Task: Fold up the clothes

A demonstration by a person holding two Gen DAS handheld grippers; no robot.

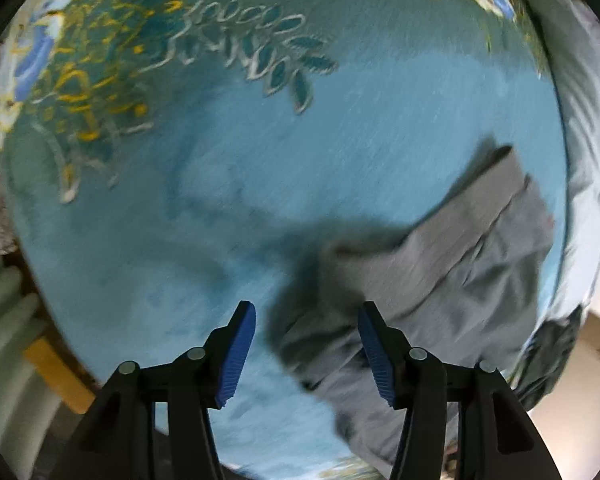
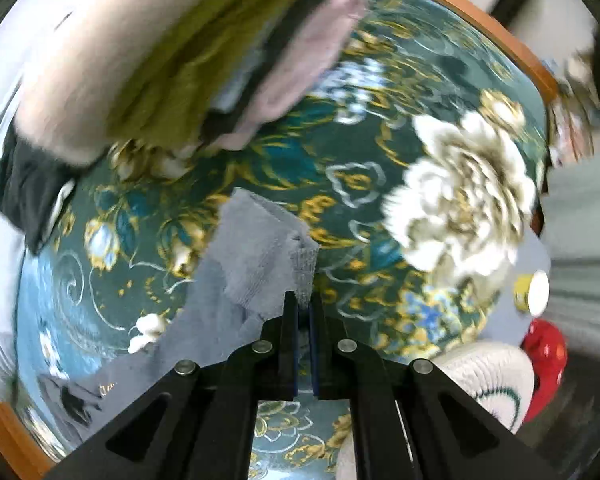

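Two grippers: left gripper (image 1: 306,316) spread wide over the grey garment (image 1: 452,264); right gripper (image 2: 304,300) pinching its ribbed edge (image 2: 303,264).

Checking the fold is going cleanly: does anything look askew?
Yes: the grey garment lies rumpled and skewed on the blue floral cover, one edge pinched in the right gripper; the left gripper is open.

Matt grey knit cloth garment (image 2: 256,264) with ribbed hem, lying on the carpet (image 1: 228,184), short-pile blue-green carpet with woven flower pattern, claw (image 1: 307,354) of matt black plastic with ridged blue pads (image 1: 238,354) and bright metal pins
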